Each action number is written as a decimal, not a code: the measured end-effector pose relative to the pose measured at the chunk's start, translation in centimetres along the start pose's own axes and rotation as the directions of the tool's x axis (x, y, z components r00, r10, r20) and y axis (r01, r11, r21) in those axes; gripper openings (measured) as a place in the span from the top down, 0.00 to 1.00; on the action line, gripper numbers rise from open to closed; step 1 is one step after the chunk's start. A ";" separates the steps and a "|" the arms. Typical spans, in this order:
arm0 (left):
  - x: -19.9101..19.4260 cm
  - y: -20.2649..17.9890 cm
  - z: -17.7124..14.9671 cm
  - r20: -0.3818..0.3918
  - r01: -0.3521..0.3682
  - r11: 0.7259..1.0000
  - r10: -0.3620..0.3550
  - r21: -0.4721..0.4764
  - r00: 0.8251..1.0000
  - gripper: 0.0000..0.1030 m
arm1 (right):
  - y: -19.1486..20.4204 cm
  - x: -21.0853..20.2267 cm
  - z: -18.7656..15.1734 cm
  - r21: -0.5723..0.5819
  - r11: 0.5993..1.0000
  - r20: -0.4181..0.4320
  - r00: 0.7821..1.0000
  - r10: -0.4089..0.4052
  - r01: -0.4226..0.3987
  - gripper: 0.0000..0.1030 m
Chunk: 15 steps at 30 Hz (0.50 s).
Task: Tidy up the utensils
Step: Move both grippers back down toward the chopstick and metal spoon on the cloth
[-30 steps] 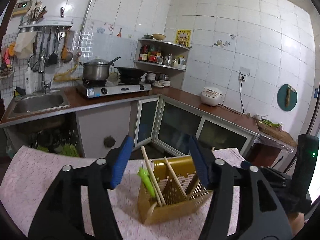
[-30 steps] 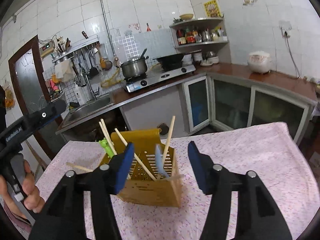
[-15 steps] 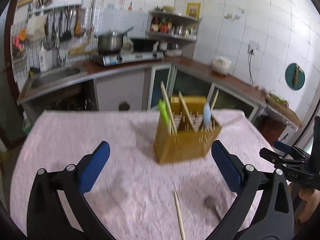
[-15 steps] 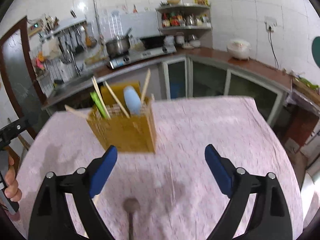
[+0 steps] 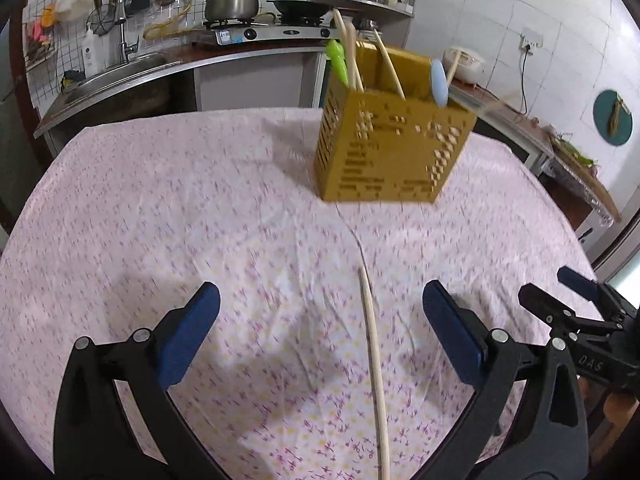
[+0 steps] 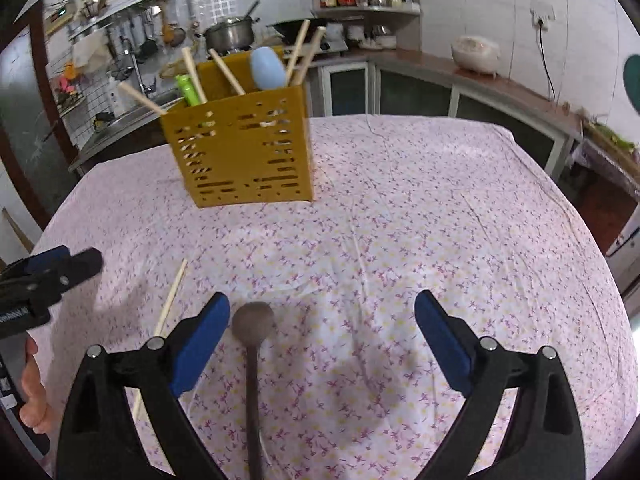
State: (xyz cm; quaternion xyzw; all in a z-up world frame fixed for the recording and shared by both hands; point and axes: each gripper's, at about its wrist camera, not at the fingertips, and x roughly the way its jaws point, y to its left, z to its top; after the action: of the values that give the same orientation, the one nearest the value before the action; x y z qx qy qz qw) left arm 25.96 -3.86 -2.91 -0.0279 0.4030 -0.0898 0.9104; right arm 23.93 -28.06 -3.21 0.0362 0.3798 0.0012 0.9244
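Left wrist view: left gripper [image 5: 320, 324] at bottom, jaws wide, nothing gripped. A loose chopstick [image 5: 374, 364] lies on the pink floral cloth [image 5: 160, 220] btwn the pads, touching neither. Yellow utensil holder [image 5: 392, 148] sits upper centre w/ chopsticks, a green utensil [image 5: 337, 62] and a pale blue spoon [image 5: 439, 82].

Right wrist view: right gripper [image 6: 322, 332] at bottom; its jaws have just been opening, now wide, nothing gripped. Dark spoon [image 6: 253, 344] lies btwn the pads, just beside the left-frame one. Holder upper left.
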 end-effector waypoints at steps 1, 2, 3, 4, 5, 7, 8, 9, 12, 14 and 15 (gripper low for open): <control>0.3 -0.5 -0.5 0.003 -0.019 1.000 0.019 0.018 1.000 0.05 | 0.3 0.1 -0.6 -0.008 1.000 0.007 1.000 -0.005 0.005 0.11; 0.6 -0.8 -0.9 0.003 -0.042 0.998 0.042 0.036 0.999 0.05 | 0.4 0.2 -1.0 -0.013 1.000 0.012 1.000 -0.004 0.004 0.11; 0.9 -1.2 -1.4 0.002 -0.071 0.996 0.071 0.055 0.997 0.05 | 0.6 0.3 -1.4 -0.018 1.000 0.014 1.000 0.000 0.000 0.11; 1.2 -1.5 -1.8 0.004 -0.097 0.993 0.097 0.068 0.995 0.05 | 0.7 0.5 -1.9 -0.025 1.000 0.006 1.000 0.004 -0.003 0.11; 1.4 -1.6 -2.0 0.009 -0.118 0.990 0.118 0.076 0.993 0.05 | 0.8 0.9 -2.2 -0.030 1.000 -0.011 1.000 0.005 -0.006 0.11; 1.7 -1.8 -2.7 0.015 -0.128 0.988 0.127 0.085 0.992 0.05 | 1.0 1.2 -3.0 -0.035 0.999 -0.025 1.000 0.012 -0.013 0.12; 1.7 -1.8 -2.9 0.015 -0.115 0.990 0.114 0.083 0.993 0.06 | 1.1 1.3 -3.3 -0.039 0.999 -0.028 1.000 0.013 -0.014 0.12; 1.8 -1.8 -3.0 0.012 -0.094 0.993 0.093 0.076 0.996 0.07 | 1.4 1.5 -3.7 -0.050 0.999 -0.038 0.999 0.008 -0.010 0.17; 2.3 -2.1 -3.2 -0.018 -0.061 0.995 0.062 0.074 0.998 0.20 | 1.9 2.3 -4.1 -0.067 0.998 -0.080 0.997 0.008 -0.014 0.32; 3.3 -2.2 -3.3 -0.060 -0.037 0.997 0.041 0.072 0.997 0.30 | 1.7 3.0 -4.4 -0.052 0.998 -0.108 0.994 0.032 -0.037 0.37; 3.6 -2.3 -3.4 -0.075 -0.027 0.997 0.033 0.071 0.997 0.33 | 1.7 3.1 -4.5 -0.047 0.998 -0.116 0.993 0.039 -0.044 0.40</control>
State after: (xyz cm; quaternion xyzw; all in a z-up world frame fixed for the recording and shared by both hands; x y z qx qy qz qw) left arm 25.53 -6.68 -7.57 0.0133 0.4343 -0.0910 0.8961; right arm 23.03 -25.93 -8.51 0.0210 0.4312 0.0319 0.9014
